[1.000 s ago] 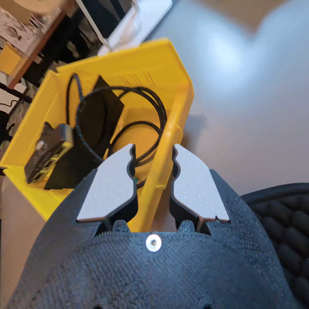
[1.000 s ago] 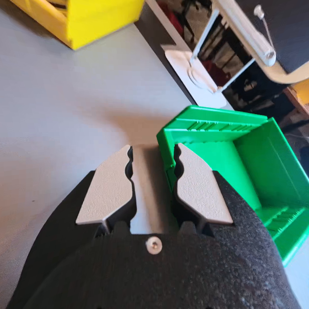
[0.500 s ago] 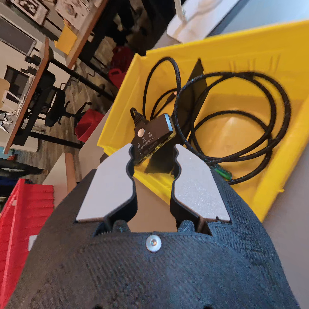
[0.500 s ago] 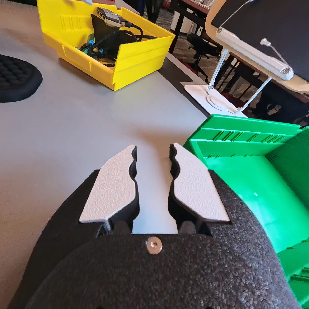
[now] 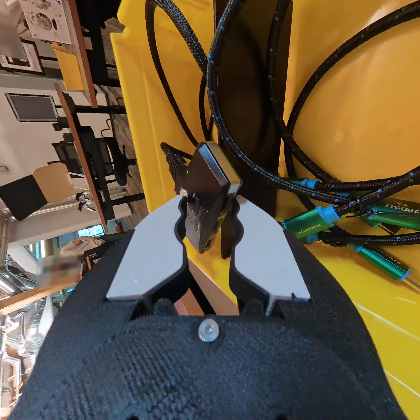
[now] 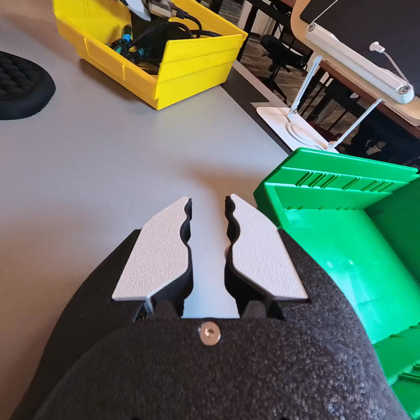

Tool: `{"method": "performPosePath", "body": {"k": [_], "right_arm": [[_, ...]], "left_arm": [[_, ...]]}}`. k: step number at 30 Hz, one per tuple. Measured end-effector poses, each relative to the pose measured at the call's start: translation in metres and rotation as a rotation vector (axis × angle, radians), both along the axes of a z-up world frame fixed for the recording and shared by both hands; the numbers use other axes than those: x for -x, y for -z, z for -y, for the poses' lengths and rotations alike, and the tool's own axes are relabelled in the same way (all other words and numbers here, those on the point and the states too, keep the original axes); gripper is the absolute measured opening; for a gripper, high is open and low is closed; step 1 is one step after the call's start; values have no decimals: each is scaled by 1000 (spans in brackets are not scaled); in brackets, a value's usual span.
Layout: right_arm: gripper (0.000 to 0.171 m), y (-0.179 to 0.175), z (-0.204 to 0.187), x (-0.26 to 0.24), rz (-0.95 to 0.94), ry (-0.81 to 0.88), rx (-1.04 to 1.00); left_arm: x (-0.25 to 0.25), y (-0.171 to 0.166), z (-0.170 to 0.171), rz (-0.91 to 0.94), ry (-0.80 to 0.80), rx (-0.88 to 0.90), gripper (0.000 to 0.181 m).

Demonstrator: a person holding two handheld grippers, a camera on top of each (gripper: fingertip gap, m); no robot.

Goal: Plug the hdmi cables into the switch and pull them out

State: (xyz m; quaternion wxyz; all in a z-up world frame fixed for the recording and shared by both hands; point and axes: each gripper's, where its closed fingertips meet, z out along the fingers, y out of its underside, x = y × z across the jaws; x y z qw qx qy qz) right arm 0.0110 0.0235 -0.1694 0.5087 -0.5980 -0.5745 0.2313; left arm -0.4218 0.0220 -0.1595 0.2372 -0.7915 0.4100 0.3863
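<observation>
Left tool (image 5: pixel 208 200) spread around black switch (image 5: pixel 205 200) inside yellow bin (image 5: pixel 341 136), contact unclear. Right tool (image 6: pixel 208 202) apart, empty, over surface (image 6: pixel 113 170) beside green bin (image 6: pixel 329 204).

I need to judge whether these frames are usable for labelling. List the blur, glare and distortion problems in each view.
Left wrist view: sharp on the black HDMI switch box and green metal cable plugs; wide-angle bending curves the yellow plastic bin; a mosaic patch sits at lower left.
Right wrist view: the yellow bin's far corner is motion-blurred; soft glare spots on the green plastic bin; faint shadows on the grey tabletop.
</observation>
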Motion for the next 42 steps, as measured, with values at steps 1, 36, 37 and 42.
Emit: {"method": "performPosePath", "body": {"k": [1,36,37,42], "right_arm": [[27,1,0,0,2,0,2],[26,-40,14,20,-139,-75,-14],[27,-59,16,24,-182,-88,-27],[35,-156,37,46,-347,-210,-128]], "left_arm": [[-1,-1,0,-5,10,-11,37],[-105,-260,36,301,319,-851,21],[-122,-272,42,354,365,-877,21],[-226,-303,70,667,663,-876,20]]}}
